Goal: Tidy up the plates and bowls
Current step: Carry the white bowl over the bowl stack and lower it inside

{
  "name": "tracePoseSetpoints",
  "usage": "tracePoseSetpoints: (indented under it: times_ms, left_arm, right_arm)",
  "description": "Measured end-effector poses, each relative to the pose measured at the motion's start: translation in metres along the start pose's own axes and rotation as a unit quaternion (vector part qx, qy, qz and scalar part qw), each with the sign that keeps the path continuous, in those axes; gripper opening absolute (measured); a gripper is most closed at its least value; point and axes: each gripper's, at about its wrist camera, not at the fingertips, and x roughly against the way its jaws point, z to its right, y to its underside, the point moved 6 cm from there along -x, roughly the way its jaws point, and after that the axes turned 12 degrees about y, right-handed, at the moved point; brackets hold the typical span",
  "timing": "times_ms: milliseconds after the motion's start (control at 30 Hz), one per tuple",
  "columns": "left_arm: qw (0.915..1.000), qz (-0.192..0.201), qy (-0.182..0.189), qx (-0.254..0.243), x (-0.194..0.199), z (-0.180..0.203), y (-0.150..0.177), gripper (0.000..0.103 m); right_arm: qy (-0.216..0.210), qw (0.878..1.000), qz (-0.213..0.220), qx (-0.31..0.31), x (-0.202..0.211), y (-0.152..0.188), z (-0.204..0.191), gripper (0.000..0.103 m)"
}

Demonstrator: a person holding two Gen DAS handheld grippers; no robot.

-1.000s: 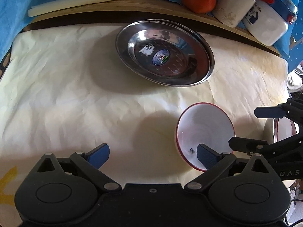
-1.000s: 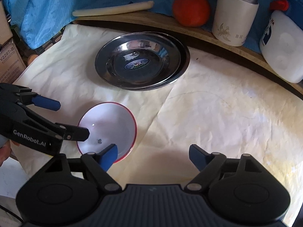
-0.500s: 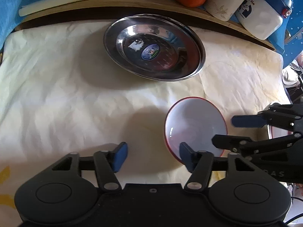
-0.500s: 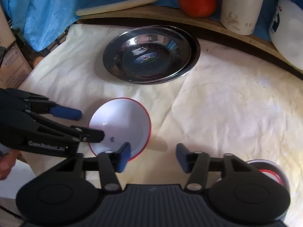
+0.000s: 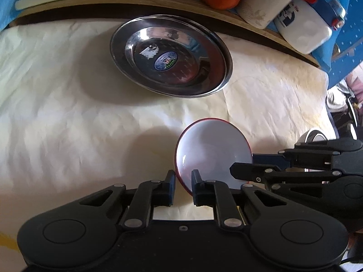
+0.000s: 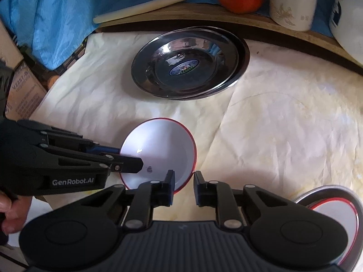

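We have the white red-rimmed bowl (image 5: 213,156) pinched from both sides, just in front of the stacked steel plates (image 5: 170,56): the left gripper (image 5: 183,184) has just closed its jaws to a narrow slit over the bowl's near rim, while the right gripper (image 6: 183,187) has just closed likewise on the opposite edge. Gripping two rims, we judge, steadies the bowl for a level lift. Another red-rimmed bowl (image 6: 335,217) waits farther from the plates, probably the nesting spot.
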Motion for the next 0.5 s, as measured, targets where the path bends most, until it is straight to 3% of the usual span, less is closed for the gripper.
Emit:
tracePoseSetpoints:
  times_ms: [500]
  left_arm:
    - [0.9999,0.003,0.006,0.011,0.006,0.012,-0.001,0.010]
  right_arm:
    - [-0.011,0.999,0.014,-0.032,0.018,0.004,0.015,0.013]
